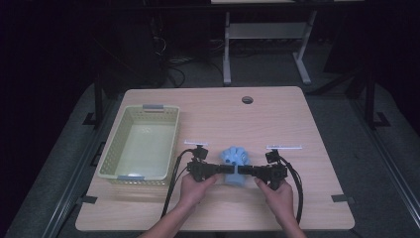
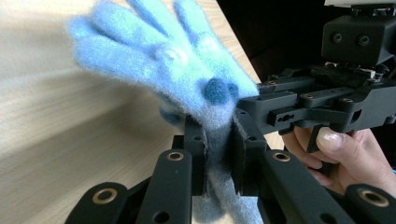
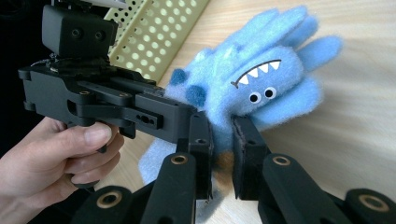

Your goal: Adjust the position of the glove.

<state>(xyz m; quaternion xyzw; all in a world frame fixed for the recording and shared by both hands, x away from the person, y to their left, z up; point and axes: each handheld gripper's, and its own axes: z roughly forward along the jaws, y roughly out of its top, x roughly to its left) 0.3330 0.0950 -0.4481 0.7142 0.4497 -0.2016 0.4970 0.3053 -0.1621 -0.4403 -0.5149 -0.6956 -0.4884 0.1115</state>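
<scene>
In the high view, a fluffy blue glove [image 1: 235,159] is seen at the lower middle of the frame, on the table [image 1: 277,119] between the two tools. The left gripper [image 1: 229,169] and the right gripper [image 1: 241,170] point at each other, both clamped on the glove's near edge. A pale green basket [image 1: 110,147] lies at the left.

In the left gripper view, the jaws rise from the bottom middle and are pressed together on the glove [image 2: 154,56] at its cuff, with the fingers fanning toward the upper left. The right gripper [image 2: 245,103] is pinched on the same cuff from the right.

In the right gripper view, the jaws at the bottom middle are closed on the cuff of the glove [image 3: 280,84], whose toothy face is shown at the upper right; the left gripper [image 3: 187,112] enters from the left.

The glove is judged light, soft and floppy, with nothing breakable. It would sag wherever unsupported, so the cuff's two edges seem the sensible place to be gripped.
</scene>
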